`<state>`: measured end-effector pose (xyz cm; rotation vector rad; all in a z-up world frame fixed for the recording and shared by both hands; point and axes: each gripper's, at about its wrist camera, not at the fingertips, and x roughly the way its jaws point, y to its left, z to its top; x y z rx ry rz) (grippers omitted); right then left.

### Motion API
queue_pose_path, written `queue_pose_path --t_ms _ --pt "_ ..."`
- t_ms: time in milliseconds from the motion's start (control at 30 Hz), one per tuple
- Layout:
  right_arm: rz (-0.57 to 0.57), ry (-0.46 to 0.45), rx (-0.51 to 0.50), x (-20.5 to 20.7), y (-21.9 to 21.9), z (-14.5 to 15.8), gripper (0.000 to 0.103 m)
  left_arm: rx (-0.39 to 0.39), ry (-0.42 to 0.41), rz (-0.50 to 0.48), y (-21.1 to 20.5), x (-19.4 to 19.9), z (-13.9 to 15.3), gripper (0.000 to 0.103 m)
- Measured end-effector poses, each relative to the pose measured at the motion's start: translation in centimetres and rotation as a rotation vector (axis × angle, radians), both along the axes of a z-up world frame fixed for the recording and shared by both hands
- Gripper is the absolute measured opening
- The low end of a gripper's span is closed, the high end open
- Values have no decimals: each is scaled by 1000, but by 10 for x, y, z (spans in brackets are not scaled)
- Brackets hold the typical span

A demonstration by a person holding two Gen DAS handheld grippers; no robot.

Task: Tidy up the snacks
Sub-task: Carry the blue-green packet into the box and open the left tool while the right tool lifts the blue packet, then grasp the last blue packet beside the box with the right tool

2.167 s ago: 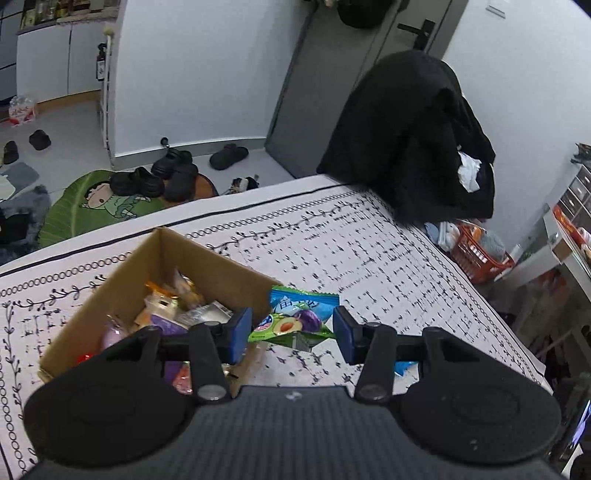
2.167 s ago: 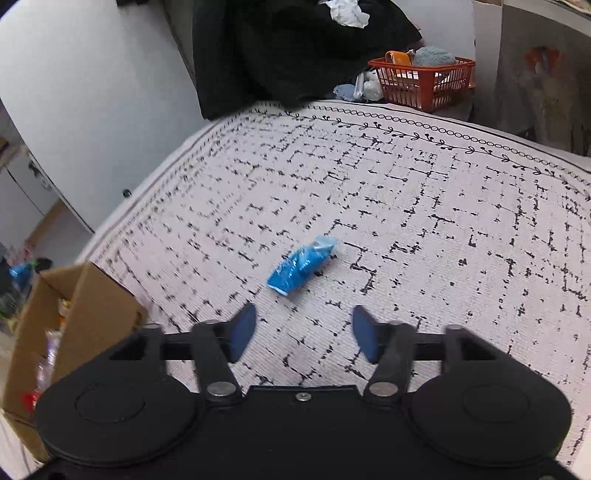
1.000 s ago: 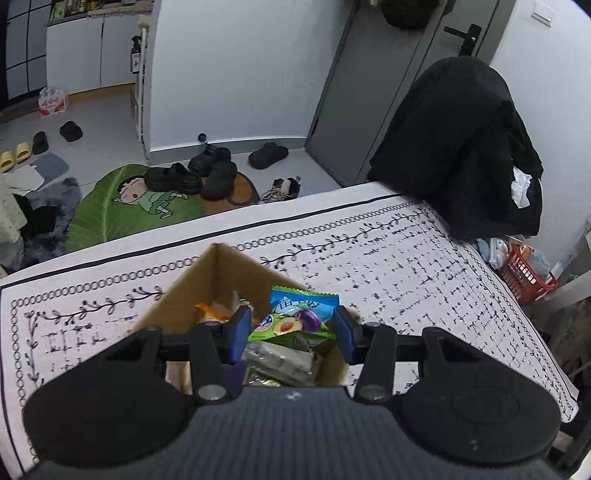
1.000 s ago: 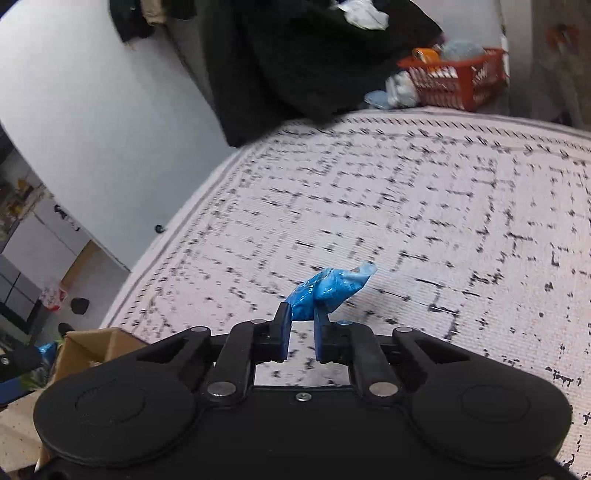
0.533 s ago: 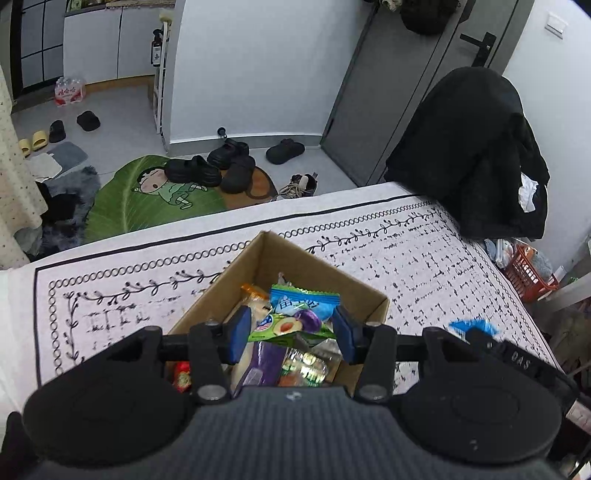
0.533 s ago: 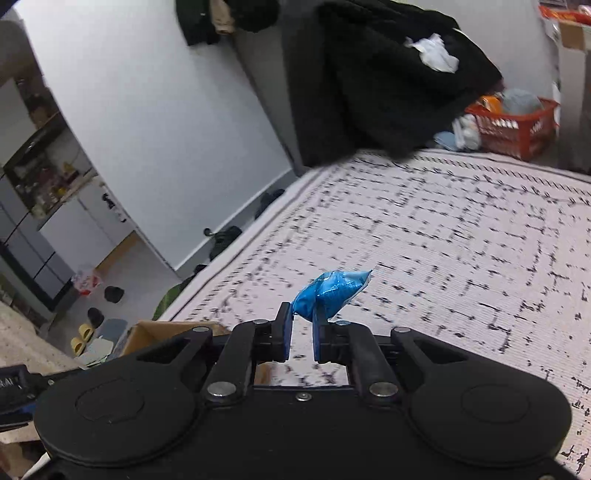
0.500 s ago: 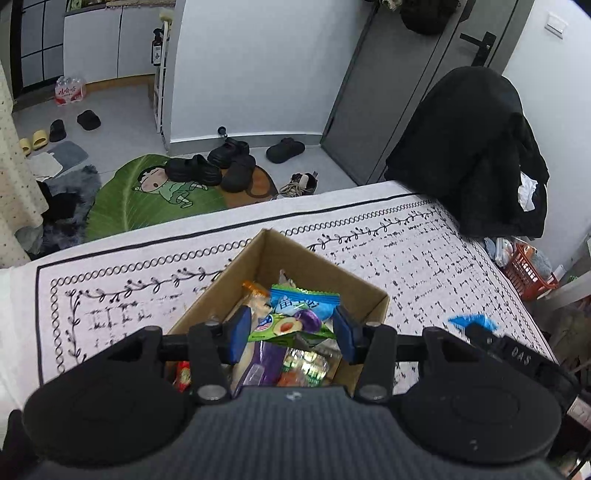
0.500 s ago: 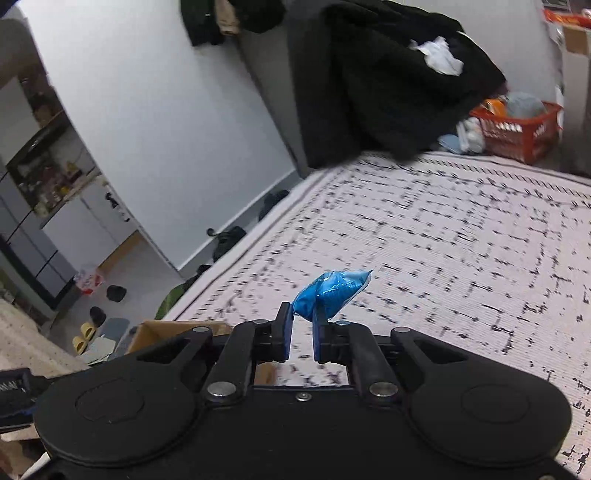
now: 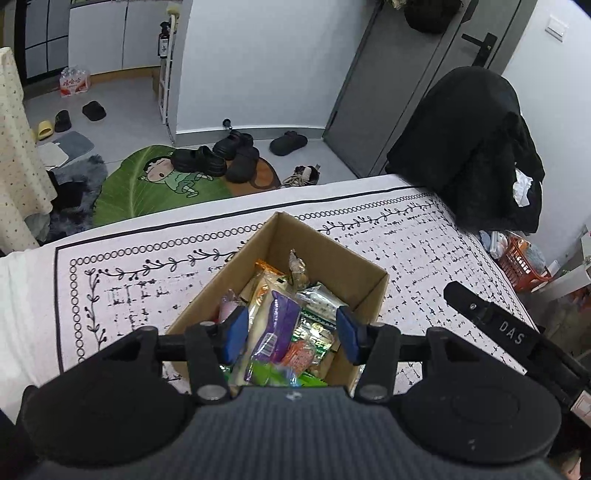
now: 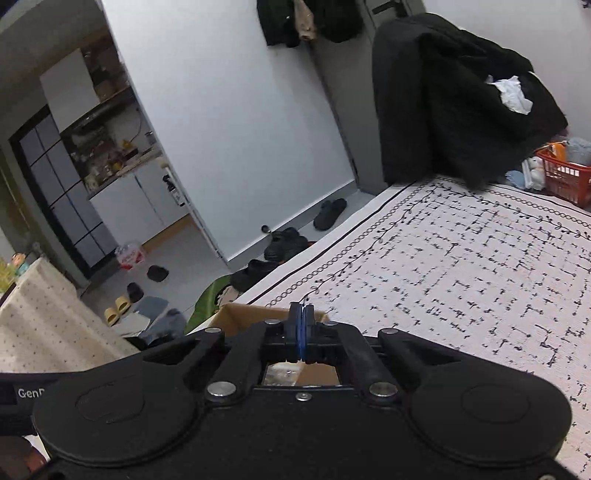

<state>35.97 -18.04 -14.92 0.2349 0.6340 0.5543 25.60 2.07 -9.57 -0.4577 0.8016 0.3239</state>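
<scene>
Now the left claw (image 9: 290, 334) hangs directly above the cardboard box (image 9: 364, 280), blue pads (image 9: 234, 332) spread wide, nothing between them. Right claw (image 10: 301, 332) is pressed fully closed, pads flat together with nothing visible in the grip; it sits just over the box's far rim (image 10: 236, 314), tilted toward the doorway side of the room. In the left wrist view the right tool's black body (image 9: 491, 325) shows to the right of the box, above the cloth.

Box stands on a white patterned cloth (image 9: 122, 280) with black leaf-and-ring border; whether a bed or a worktop lies under it, cannot tell. Snack packets (image 9: 275, 325) fill the box: a purple one in the middle, green and orange ones around it, lying loose and overlapping.

Beyond the box, past the cloth's edge: grey floor, a green leaf-shaped mat (image 9: 147, 184) with a cartoon figure, black shoes (image 9: 218, 157) on and beside it. Grey door (image 9: 406, 81) behind those. Right of the box, at the cloth's far corner, a heap of black clothing (image 9: 476, 147); an orange basket (image 10: 565, 177) sits beside that heap. Far left of the box, white cabinets (image 9: 99, 33) and more slippers (image 9: 92, 110) on the floor.
</scene>
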Motion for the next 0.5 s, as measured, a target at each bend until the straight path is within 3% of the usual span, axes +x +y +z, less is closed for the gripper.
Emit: queue_pose_path --t_ms 200,233,367,500 --pt "-33 86 -28 11 -6 -19 3 7 -6 28 5 -5 4 54" --pt "-37 112 -40 13 -7 -26 7 6 -6 34 7 -6 4 55" --pt "-57 177 -96 18 -7 -50 40 20 0 68 11 -9 5 61" --pt "-52 207 -118 20 -8 -61 42 31 5 90 15 -9 5 66"
